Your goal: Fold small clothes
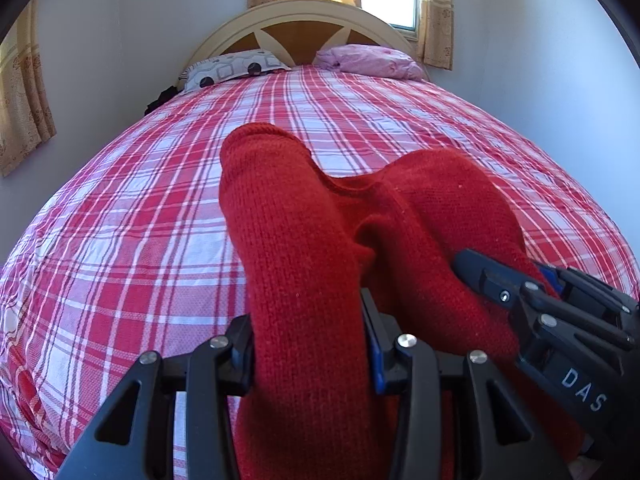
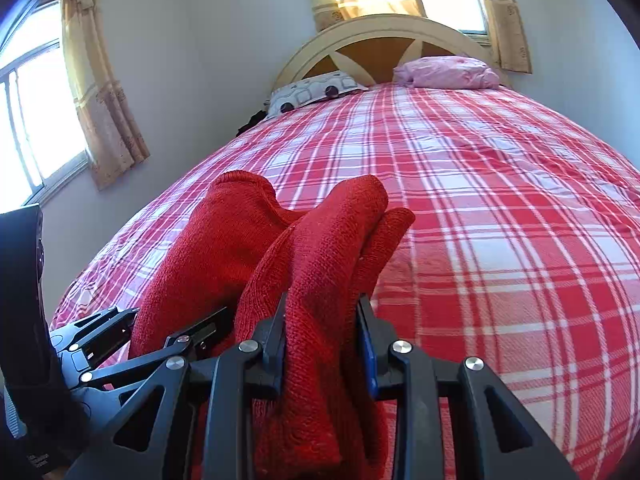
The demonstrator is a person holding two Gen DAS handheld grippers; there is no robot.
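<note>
Both hand-held grippers, left (image 1: 308,344) and right (image 2: 324,344), clamping red knit garment (image 1: 304,216) over plaid bed (image 1: 120,220), curtained window (image 2: 32,120) beyond

Both wrist views sit close behind their tools, angled down along the bed (image 1: 120,220) toward the headboard (image 2: 384,40); each shares the red knit garment (image 1: 304,240).

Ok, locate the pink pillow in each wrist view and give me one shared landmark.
Left wrist view: pink pillow top centre-right, at the bed's head.
Right wrist view: pink pillow upper right, at the bed's head.
Shared landmark: arched headboard behind it.
</note>
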